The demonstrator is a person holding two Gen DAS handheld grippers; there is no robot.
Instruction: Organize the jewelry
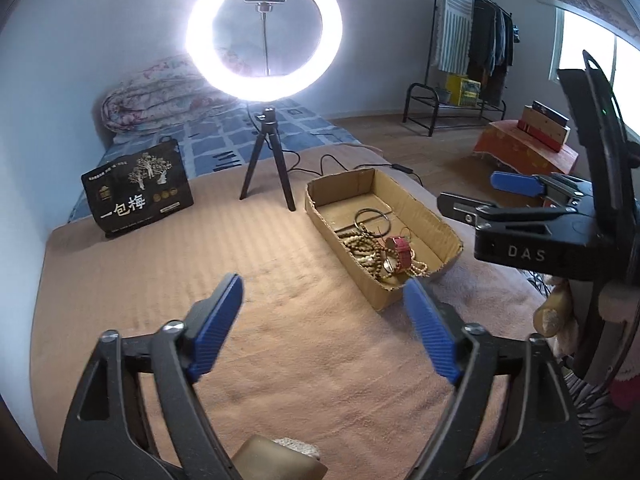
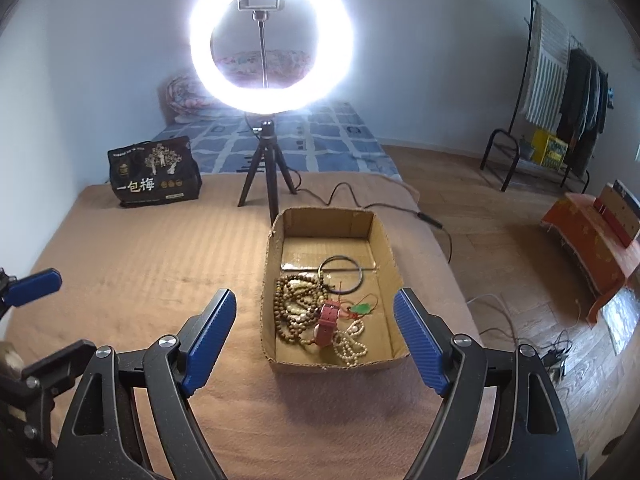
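Left claw (image 1: 324, 292): nearest my left camera, jaws spread wide, nothing between them, hovering over the tan blanket (image 1: 168, 280). Likely parked clear of the box so both views stay unblocked.
Right claw (image 2: 316, 304): also released and empty, jaws framing the cardboard box (image 2: 276, 240) dead ahead. I read that as lined up on the box, for reaching in or just having let go; can't say which.
Jewelry: all of it sits in the near half of the box, in one pile, far half bare.
Wooden beads (image 2: 290, 304): coiled strands at left, looped over each other.
Red watch (image 2: 326, 320): lies across the beads, strap partly on top.
Pale beads (image 2: 352, 342): just right of the watch, touching it.
Green pendant (image 2: 363, 309): on a red cord, beside the watch.
Dark bangle (image 2: 341, 275): flat on the box floor, behind the pile.
Task state: jewelry is in the box but tangled; fits either a heap awaiting sorting or pieces gathered in.
Hard to see: strand count, watch face, cord ends; the left view's near box wall cuts off part of the pile.
Ring light (image 2: 272, 42): glare washes out what's behind it.
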